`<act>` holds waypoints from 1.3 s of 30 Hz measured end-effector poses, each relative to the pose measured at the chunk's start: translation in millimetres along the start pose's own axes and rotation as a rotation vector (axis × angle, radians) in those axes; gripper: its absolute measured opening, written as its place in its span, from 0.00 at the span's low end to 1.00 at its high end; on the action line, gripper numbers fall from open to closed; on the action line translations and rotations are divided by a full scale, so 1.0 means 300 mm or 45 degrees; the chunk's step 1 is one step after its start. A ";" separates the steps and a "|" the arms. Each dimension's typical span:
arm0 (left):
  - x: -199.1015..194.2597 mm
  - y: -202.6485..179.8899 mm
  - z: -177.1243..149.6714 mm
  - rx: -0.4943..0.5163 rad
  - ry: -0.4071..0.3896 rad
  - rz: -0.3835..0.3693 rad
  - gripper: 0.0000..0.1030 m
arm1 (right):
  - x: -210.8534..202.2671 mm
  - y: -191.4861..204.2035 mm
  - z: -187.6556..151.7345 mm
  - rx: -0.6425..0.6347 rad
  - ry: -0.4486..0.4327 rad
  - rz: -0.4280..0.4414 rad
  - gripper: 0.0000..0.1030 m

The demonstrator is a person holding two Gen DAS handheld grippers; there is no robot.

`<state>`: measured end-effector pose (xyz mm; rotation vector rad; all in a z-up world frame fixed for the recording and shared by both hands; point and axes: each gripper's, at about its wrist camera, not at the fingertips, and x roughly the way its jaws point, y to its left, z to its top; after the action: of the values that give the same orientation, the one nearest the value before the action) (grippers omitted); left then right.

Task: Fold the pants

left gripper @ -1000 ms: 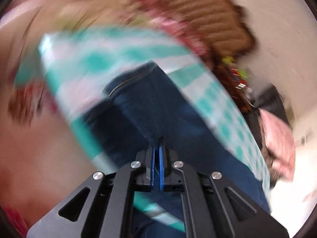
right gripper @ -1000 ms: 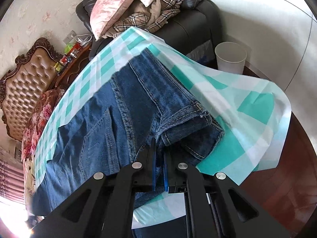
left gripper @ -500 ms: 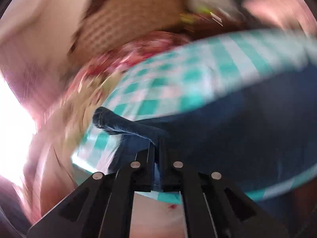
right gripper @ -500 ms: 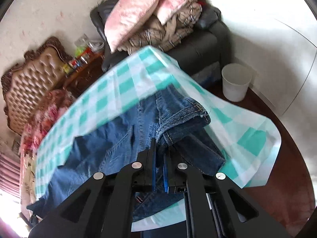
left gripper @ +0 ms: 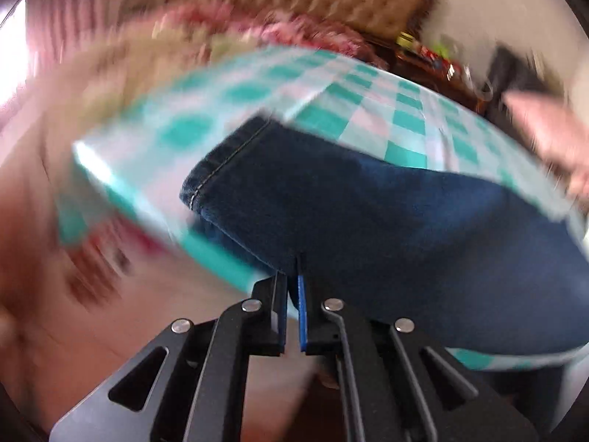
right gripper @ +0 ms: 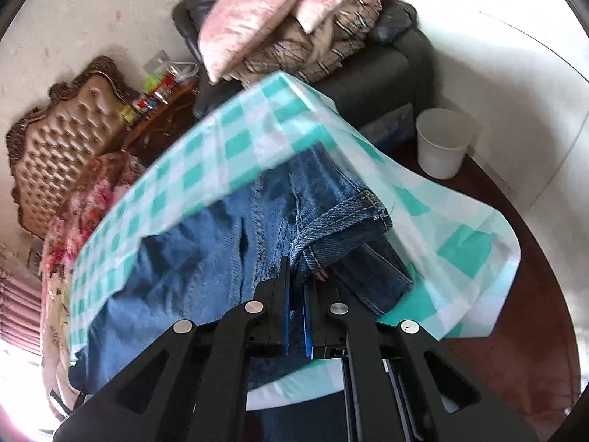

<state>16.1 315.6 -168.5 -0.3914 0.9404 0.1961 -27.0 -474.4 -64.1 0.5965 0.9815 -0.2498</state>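
Observation:
Blue denim pants (right gripper: 206,258) lie on a table with a teal-and-white checked cloth (right gripper: 206,169). My right gripper (right gripper: 296,287) is shut on the waistband end (right gripper: 342,221), which is lifted and bunched. In the blurred left wrist view, my left gripper (left gripper: 292,283) is shut on the edge of the dark leg (left gripper: 368,221); its hem (left gripper: 224,158) points far left over the cloth (left gripper: 368,99).
A black sofa (right gripper: 386,73) with pink pillows (right gripper: 257,11) and clothes stands behind the table. A white bin (right gripper: 443,143) is on the floor at right. A tufted headboard (right gripper: 62,136) and a cluttered wooden nightstand (right gripper: 158,110) stand at left.
My right gripper has lifted the waistband and drawn it over the pants. My left gripper has swung fast with the leg end; its view is blurred.

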 end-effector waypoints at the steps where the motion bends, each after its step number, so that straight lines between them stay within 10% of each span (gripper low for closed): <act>1: 0.002 0.023 -0.018 -0.083 0.008 -0.055 0.07 | 0.031 -0.017 -0.008 0.013 0.025 -0.014 0.06; 6: -0.014 0.082 -0.044 -0.372 -0.023 -0.329 0.27 | 0.134 -0.082 -0.055 0.059 0.089 -0.040 0.08; 13: 0.006 0.049 -0.009 -0.405 0.010 -0.273 0.04 | 0.167 -0.125 -0.073 0.084 0.103 0.005 0.15; 39: -0.073 0.078 0.061 -0.516 -0.100 -0.264 0.03 | 0.058 -0.103 -0.075 0.107 0.062 0.075 0.06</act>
<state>9.3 344.7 -146.5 -0.8450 0.7745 0.2105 -47.6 -485.4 -99.1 0.7100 1.0021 -0.2255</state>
